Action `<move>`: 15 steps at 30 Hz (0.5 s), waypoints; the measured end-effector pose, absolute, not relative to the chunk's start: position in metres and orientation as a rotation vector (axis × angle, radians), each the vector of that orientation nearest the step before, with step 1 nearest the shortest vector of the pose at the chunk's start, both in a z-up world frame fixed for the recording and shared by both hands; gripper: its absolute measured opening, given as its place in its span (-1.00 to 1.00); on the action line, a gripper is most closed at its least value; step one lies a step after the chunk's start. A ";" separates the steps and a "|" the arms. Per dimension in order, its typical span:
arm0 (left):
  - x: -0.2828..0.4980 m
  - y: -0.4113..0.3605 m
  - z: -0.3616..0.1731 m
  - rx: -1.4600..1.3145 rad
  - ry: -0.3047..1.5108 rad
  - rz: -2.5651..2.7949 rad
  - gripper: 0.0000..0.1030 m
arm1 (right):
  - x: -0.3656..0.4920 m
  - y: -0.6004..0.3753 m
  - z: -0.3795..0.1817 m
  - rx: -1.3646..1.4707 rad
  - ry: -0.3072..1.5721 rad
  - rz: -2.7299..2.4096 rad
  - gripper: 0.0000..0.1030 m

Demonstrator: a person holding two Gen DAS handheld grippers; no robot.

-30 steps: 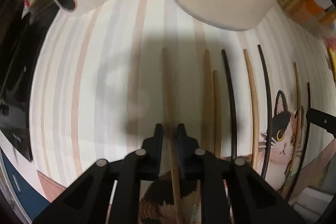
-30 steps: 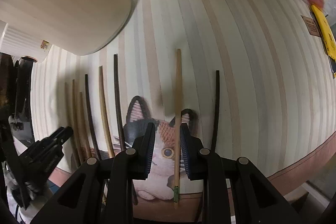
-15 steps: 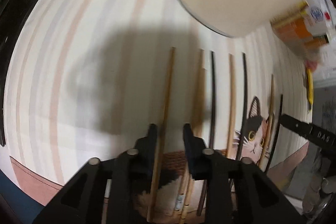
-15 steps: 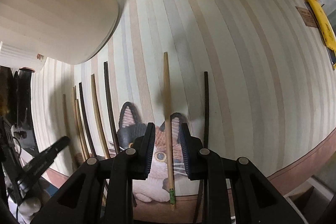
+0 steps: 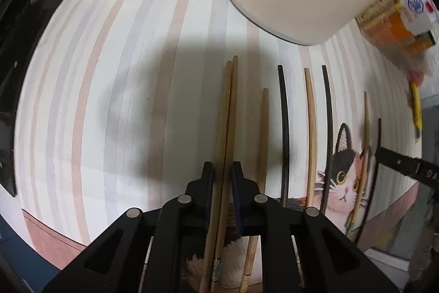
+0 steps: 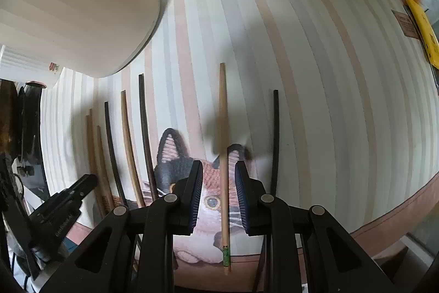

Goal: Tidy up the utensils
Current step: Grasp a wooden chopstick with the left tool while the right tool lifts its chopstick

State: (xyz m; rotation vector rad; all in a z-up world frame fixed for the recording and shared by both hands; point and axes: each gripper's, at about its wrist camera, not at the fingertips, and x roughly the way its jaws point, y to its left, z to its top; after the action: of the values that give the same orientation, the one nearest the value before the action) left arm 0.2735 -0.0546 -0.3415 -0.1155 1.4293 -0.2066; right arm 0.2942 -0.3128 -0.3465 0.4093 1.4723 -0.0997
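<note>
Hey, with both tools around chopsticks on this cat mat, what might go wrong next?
The left tool has two wooden chopsticks crossing between its fingers; closing may grab both or twist one loose. The right tool stands open around a single wooden chopstick, which lies off-centre, so a finger could push it sideways on the mat toward the black chopstick.

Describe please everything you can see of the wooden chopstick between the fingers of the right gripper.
The wooden chopstick is a long, thin, light-brown stick that tapers toward its far tip. Near its thick end it has a small green band. It lies flat on the striped cat-print mat, across the cat's face, pointing away from the camera. The right gripper straddles it, open; neither finger visibly touches it.
</note>
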 end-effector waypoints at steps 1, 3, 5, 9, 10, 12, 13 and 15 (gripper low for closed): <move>0.275 -0.051 -0.342 -0.146 1.436 -0.212 -0.80 | 0.294 -0.311 -0.348 0.412 1.474 -0.100 -0.50; 0.276 -0.041 -0.339 -0.218 1.441 -0.228 -0.79 | 0.295 -0.312 -0.350 0.416 1.477 -0.098 -0.50; 0.275 -0.036 -0.338 -0.225 1.435 -0.222 -0.79 | 0.296 -0.313 -0.351 0.418 1.478 -0.102 -0.50; 0.273 -0.027 -0.338 -0.226 1.447 -0.216 -0.79 | 0.297 -0.312 -0.353 0.423 1.480 -0.100 -0.50; 0.273 -0.028 -0.338 -0.215 1.450 -0.210 -0.79 | 0.298 -0.314 -0.353 0.422 1.481 -0.097 -0.50; 0.274 -0.031 -0.337 -0.179 1.444 -0.206 -0.79 | 0.301 -0.314 -0.354 0.415 1.482 -0.092 -0.50; 0.273 -0.035 -0.337 -0.150 1.440 -0.207 -0.79 | 0.301 -0.314 -0.354 0.413 1.483 -0.090 -0.50; 0.274 -0.042 -0.337 -0.097 1.432 -0.206 -0.80 | 0.304 -0.312 -0.355 0.409 1.486 -0.089 -0.50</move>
State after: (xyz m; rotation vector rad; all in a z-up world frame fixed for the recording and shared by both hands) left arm 0.2742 -0.0422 -0.3370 -0.0968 1.4321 -0.2057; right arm 0.3038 -0.3124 -0.3548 0.4087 1.4865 -0.0894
